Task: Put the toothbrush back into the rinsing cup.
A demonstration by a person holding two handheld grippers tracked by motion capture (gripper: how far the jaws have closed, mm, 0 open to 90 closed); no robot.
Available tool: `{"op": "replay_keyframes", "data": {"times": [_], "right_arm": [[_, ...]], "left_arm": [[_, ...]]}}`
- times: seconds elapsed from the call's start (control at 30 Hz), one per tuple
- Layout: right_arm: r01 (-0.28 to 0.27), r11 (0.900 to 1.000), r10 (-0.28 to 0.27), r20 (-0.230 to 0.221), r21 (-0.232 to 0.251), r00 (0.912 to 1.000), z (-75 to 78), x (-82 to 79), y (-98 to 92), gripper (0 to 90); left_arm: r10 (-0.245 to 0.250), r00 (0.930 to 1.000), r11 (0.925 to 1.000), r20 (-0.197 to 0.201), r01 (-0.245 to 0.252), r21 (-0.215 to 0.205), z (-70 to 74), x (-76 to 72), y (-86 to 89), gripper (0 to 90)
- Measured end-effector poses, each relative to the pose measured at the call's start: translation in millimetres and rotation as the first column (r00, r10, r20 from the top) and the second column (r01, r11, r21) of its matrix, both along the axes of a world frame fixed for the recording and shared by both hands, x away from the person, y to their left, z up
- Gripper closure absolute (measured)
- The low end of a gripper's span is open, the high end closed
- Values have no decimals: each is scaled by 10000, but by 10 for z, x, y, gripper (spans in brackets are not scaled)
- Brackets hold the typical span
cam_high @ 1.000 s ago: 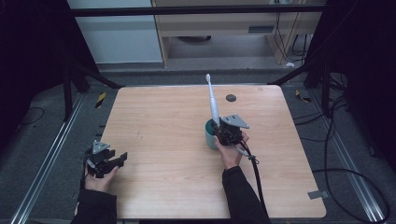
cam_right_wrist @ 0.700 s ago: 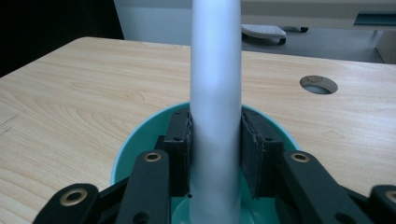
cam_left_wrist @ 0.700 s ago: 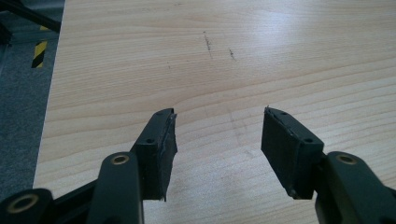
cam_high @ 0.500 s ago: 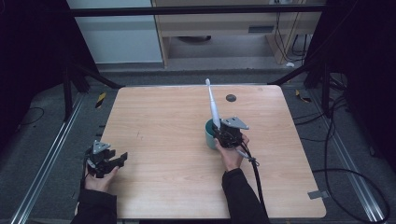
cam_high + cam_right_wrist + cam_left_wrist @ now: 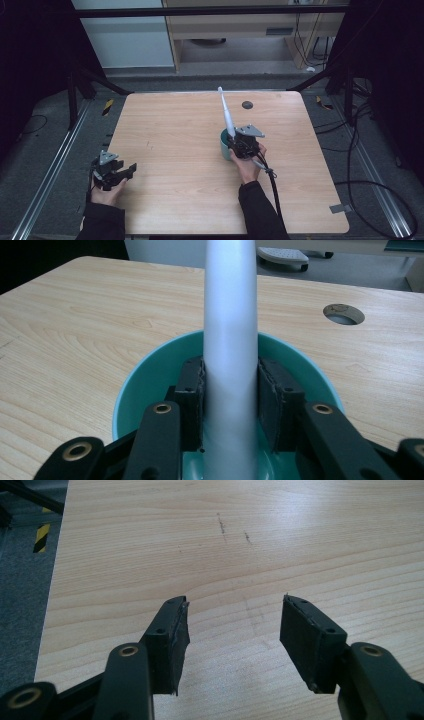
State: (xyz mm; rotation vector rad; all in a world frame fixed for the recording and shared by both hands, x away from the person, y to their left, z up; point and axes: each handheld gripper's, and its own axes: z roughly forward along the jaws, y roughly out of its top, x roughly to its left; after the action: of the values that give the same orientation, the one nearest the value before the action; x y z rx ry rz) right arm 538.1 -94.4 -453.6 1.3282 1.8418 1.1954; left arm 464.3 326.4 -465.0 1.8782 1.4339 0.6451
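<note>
nothing has shifted since the earlier frames. nearest, the left gripper (image 5: 116, 172) idles with jaws apart over the table (image 5: 175, 125) by its near-left edge. farther in, the right gripper (image 5: 230, 405) is clamped on a white rod (image 5: 230, 330) standing in the teal cup (image 5: 225, 147). likely mid-placing; release needs a steady hold. open wood lies beyond.

A light wooden tabletop (image 5: 175, 130) with a round dark cable hole (image 5: 247, 105) near its far edge stands on a grey carpeted floor (image 5: 45, 150). Metal floor rails (image 5: 50, 175) run along both sides, black cables (image 5: 370, 190) loop at the right, and a pale cabinet panel (image 5: 125, 40) stands behind, amid dark surroundings.
</note>
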Motion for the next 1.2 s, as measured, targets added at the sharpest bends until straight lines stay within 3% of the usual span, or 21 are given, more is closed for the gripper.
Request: {"op": "replay_keyframes", "data": {"times": [0.33, 0.63, 0.87, 0.93, 1.2], "right_arm": [[3, 10000, -3, -57, -65, 10000, 30, 7, -2, 615], [-167, 9995, 158, 329, 274, 9993, 293, -145, -89, 475], [-214, 9997, 214, 77, 69, 9997, 462, -341, -336, 377], [-233, 9994, 234, -42, 258, 9997, 488, -406, -428, 367], [190, 9994, -188, -85, 283, 9998, 457, -670, -766, 285]], "left_arm": [[5, 10000, 10000, -4, -5, -20, 1, 0, 2, 443], [6, 10000, 10000, 9, -6, -25, 8, -6, 6, 442], [-96, 9999, 9999, 82, 96, -75, 8, -14, -4, 438], [-124, 9999, 9999, 89, 125, -79, 8, -16, -7, 436], [-260, 9996, 9996, 84, 261, -123, 3, -18, -21, 428]]}}
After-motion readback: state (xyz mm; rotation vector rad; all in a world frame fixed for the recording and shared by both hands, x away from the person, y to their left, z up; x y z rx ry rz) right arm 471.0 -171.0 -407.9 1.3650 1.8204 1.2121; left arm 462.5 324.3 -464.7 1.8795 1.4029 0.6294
